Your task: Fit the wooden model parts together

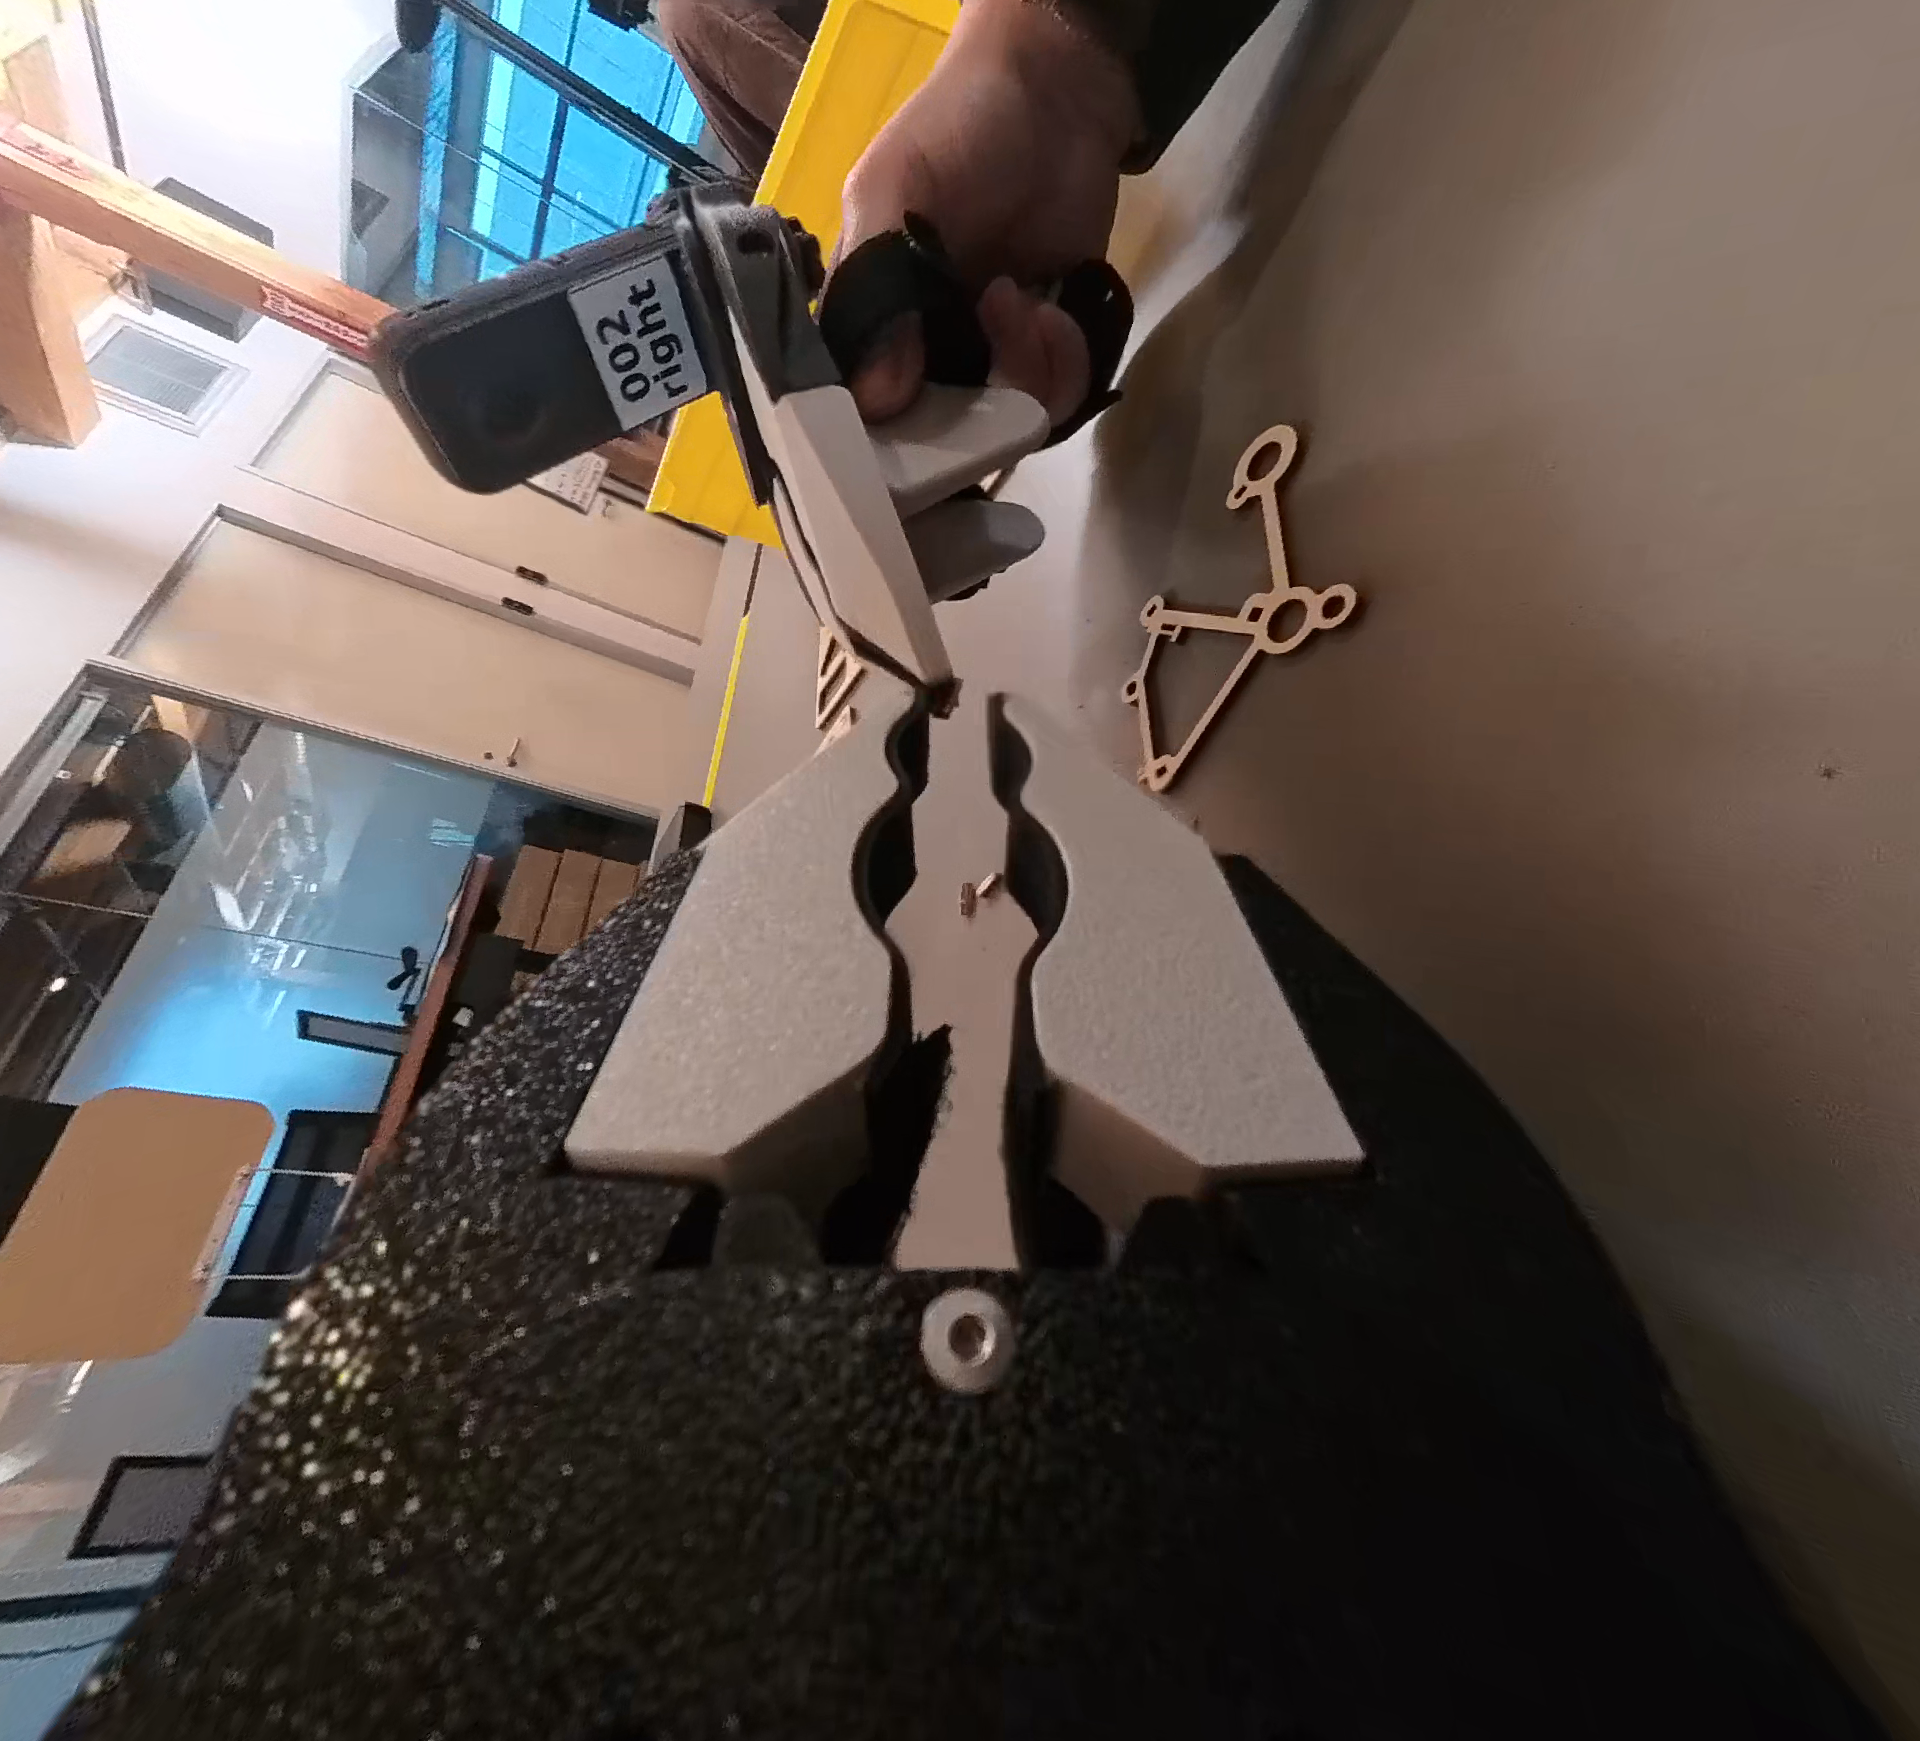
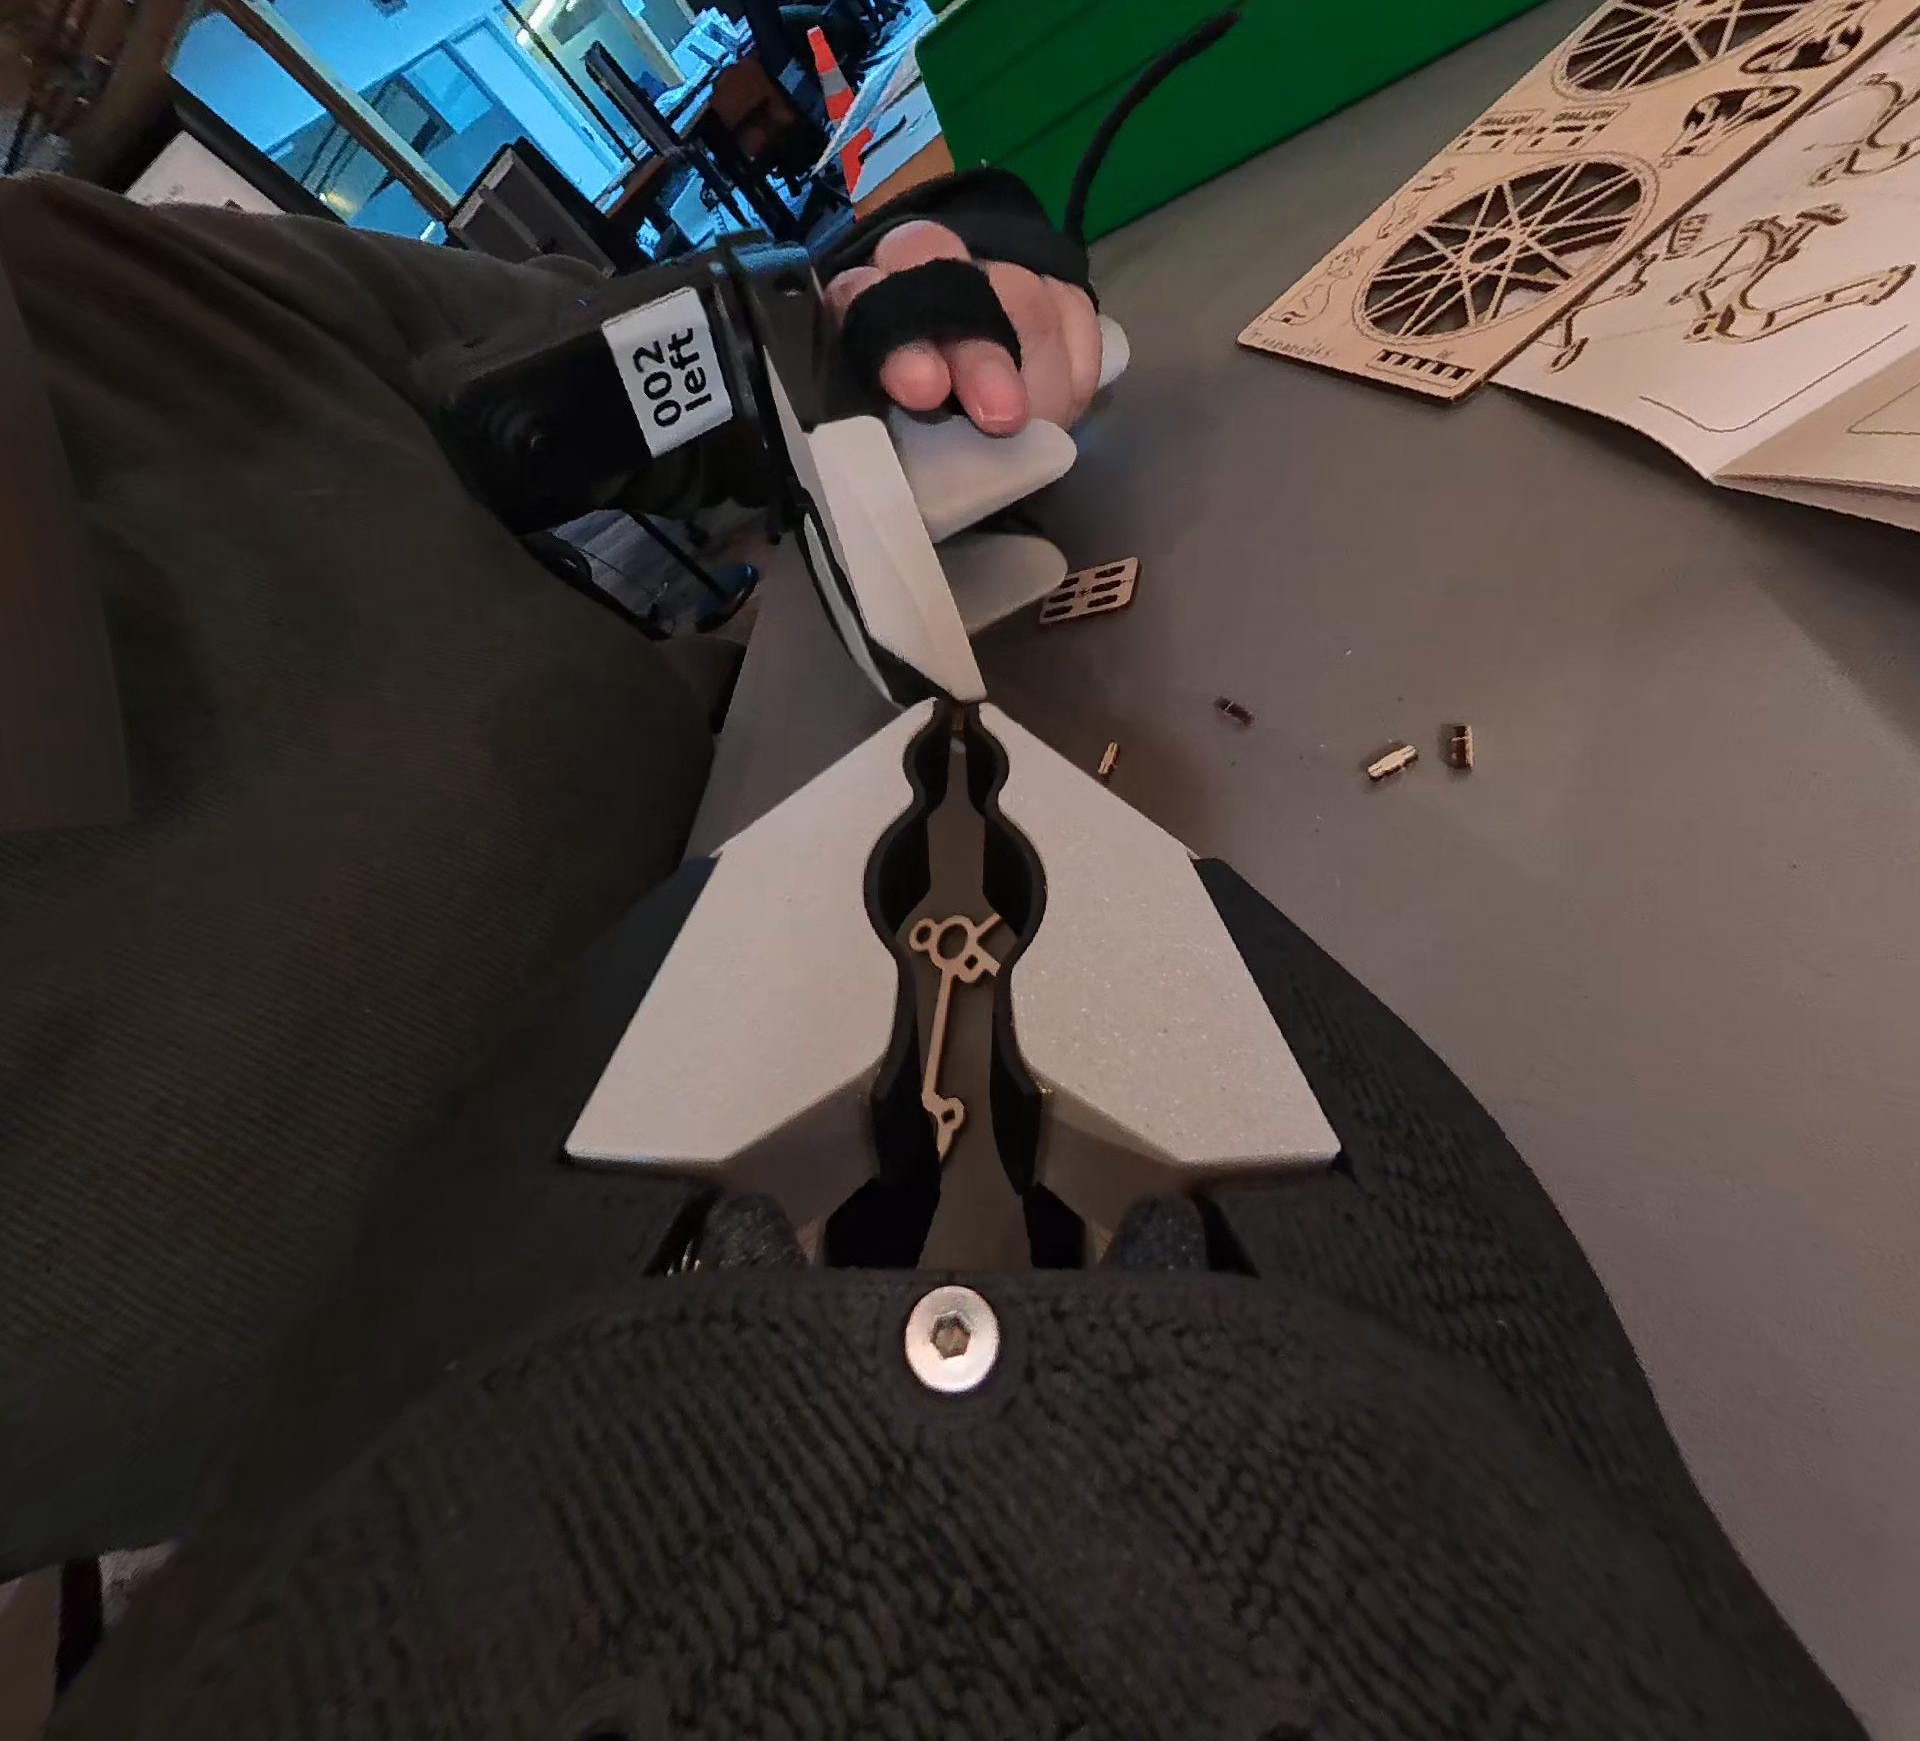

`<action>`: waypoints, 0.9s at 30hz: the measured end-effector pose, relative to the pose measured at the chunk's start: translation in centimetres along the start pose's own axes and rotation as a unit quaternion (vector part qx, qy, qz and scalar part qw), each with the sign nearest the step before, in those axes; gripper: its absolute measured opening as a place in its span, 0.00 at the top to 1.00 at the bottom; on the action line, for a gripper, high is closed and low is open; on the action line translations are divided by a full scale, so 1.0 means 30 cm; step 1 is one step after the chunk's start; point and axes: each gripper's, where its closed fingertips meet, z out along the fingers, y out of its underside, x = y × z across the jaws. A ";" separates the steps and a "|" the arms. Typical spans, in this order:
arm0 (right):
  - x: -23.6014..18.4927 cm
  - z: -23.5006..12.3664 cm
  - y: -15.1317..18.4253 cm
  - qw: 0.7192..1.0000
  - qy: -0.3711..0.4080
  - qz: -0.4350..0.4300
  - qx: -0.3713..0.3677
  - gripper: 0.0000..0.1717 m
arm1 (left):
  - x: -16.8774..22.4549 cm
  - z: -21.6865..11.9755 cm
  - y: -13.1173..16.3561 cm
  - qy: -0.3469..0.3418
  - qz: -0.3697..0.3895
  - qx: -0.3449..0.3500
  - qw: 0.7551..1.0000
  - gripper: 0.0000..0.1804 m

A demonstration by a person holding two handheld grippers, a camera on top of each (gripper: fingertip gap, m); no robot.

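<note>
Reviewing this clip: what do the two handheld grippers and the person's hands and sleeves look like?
Both grippers, left and right, have pale grey, grainy fingers with wavy black-lined inner edges, on a black textured body fixed by a silver screw. Each carries a dark camera with a white label. Each hand wears black finger straps; the sleeve is dark olive fabric.

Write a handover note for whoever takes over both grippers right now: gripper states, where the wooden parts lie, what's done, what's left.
Left gripper: open, nothing held, tips meeting the right gripper's.
Right gripper: pinched on a small piece at its very tips.
Parts: thin wooden frame flat on the table, loose pegs and a slotted plate nearby, wheel sheets further off.
Done: no joined parts visible.
Left: probably seat the small piece in the frame, then fit the rest.
</note>
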 end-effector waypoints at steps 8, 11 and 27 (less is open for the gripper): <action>-0.008 -0.018 -0.067 0.998 0.005 -0.034 0.062 0.92 | -0.054 -0.008 0.013 -0.013 -0.090 -0.008 0.996 1.00; -0.029 -0.036 -0.108 0.989 0.026 -0.104 0.098 0.89 | -0.081 -0.024 -0.022 0.006 -0.198 0.050 0.979 1.00; -0.147 -0.037 -0.151 0.926 0.079 -0.337 0.153 0.94 | -0.156 -0.088 -0.120 0.043 -0.389 0.195 0.899 1.00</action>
